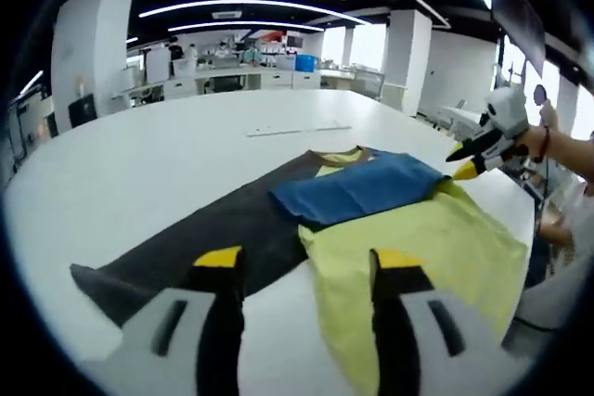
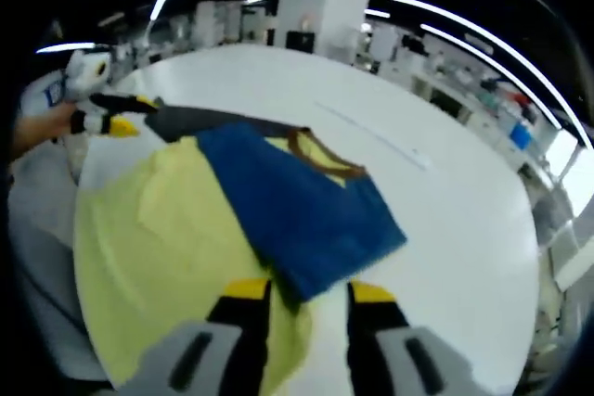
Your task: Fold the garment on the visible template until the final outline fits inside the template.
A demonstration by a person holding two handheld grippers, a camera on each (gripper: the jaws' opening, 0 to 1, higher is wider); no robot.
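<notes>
- The left gripper (image 1: 297, 261) hovers low over the near edge of the shirt (image 1: 418, 248); its fingers (image 1: 221, 259) stand apart with nothing between them, one over the dark part and one over the yellow part, probably lined up for a next pinch
- The right gripper (image 2: 302, 292) hangs over the opposite side of the same shirt (image 2: 167, 229), fingers (image 2: 247, 288) likewise apart and empty, straddling the corner of the blue sleeve (image 2: 306, 215)
- The shirt lies flat on the white tabletop (image 1: 167, 164), yellow body spread wide, the blue sleeve folded inward across the chest, which narrows the outline on that side
- A dark panel (image 1: 232, 224) runs out from under the blue fold toward the left gripper; whether it is the other sleeve or the template cannot be told
- The brown collar (image 2: 325, 159) sits just past the blue fold, still showing, so the neckline marks the centre line for folding
- Judged from this, folding is partway: one sleeve is in, the yellow body still spreads broadly
- Far off, a pale strip (image 1: 297, 129) lies on the tabletop well apart from the shirt, and benches and pillars stand behind
</notes>
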